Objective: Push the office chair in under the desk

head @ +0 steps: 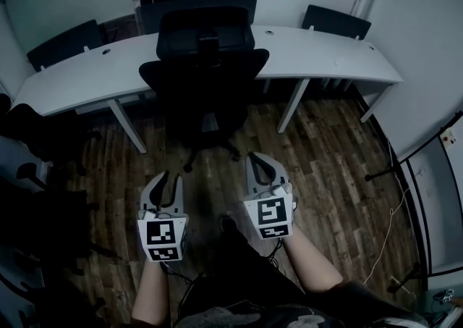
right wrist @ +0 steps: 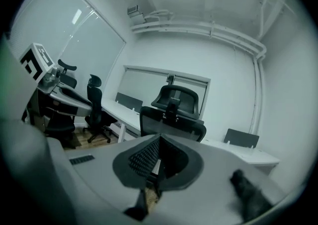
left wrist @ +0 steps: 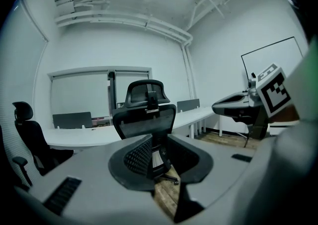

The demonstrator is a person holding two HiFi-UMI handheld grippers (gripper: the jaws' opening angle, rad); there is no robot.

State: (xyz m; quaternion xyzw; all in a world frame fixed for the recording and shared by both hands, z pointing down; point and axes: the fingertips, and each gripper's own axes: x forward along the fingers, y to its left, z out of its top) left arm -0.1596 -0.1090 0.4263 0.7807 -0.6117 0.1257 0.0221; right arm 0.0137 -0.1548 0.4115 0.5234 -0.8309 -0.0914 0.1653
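**Fig.** Head view, looking steeply down. The office chair (head: 204, 77), black, stands at ctr on the wood floor (head: 325, 167), on the near side of the white counter (head: 318, 55). Its mesh back faces near, its headrest overlaps the counter's near edge in this view, and its star base rests on the floor between the counter legs. The left gripper (head: 168, 182) and right gripper (head: 263, 167) are side by side on the near side of the chair. Both point far toward its back and neither touches it. Each carries a marker cube (head: 163, 240) at its near end, w/ a bare forearm (head: 153, 287) behind.

**Left gripper view:** the fingers (left wrist: 136, 157) stand slightly apart w/ nothing gripped. The chair's column shows through the gap, well beyond them.

**Right gripper view:** the fingers (right wrist: 144, 158) are closed and hold nothing. Their tips appear to meet, though the view is dim. The chair back is seen straight ahead above them.

**Bkgd:** a second black chair (head: 32, 135) stands at left, by the counter's left end. Dark panels (head: 336, 21) stand along the counter's far edge. A thin stand (head: 412, 150) leans over the floor at right. A dark-framed board (left wrist: 271, 57) hangs on the right wall.
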